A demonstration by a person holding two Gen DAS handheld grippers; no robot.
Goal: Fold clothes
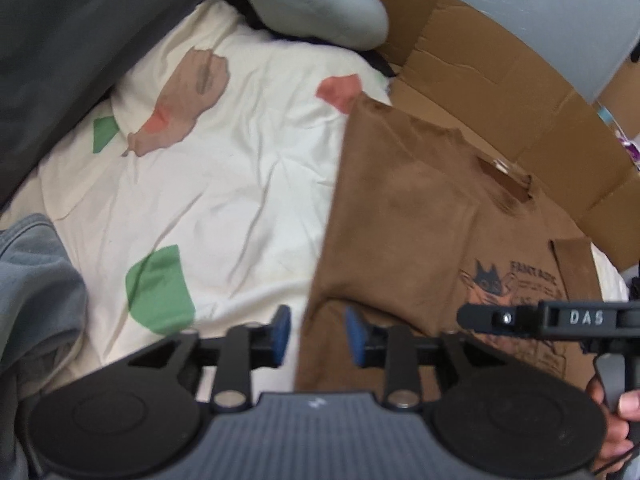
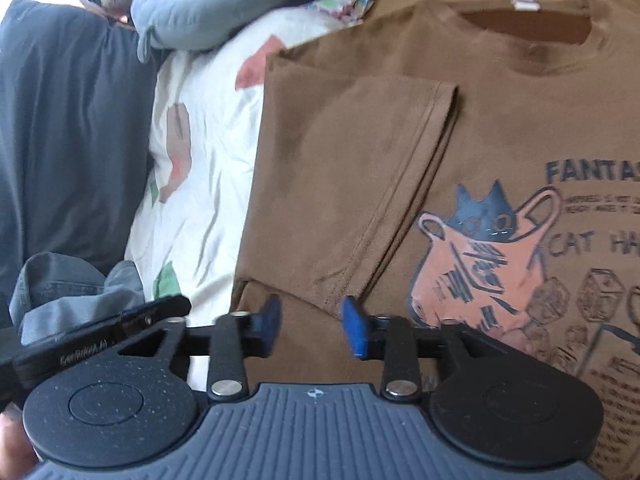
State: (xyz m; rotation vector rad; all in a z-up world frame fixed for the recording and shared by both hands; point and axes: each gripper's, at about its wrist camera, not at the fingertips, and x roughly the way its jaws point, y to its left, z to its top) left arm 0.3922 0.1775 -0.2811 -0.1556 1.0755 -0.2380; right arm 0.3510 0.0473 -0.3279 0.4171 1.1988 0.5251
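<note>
A brown T-shirt (image 1: 404, 216) with a cat print lies flat on a white bedsheet (image 1: 224, 184). Its left side and sleeve (image 2: 360, 184) are folded in over the chest. My left gripper (image 1: 316, 336) is open and empty, hovering over the shirt's left folded edge. My right gripper (image 2: 310, 330) is open and empty, just above the folded sleeve's lower hem. The shirt (image 2: 480, 120) fills the right wrist view, collar at the top. The right gripper's body (image 1: 560, 320) shows at the right of the left wrist view.
A flattened cardboard box (image 1: 500, 92) lies beyond the shirt. A dark grey blanket (image 1: 72, 48) and a grey-blue plush (image 1: 312, 0) lie at the far left. Grey jeans (image 1: 36, 280) are bunched at the near left. The sheet has green and red patches.
</note>
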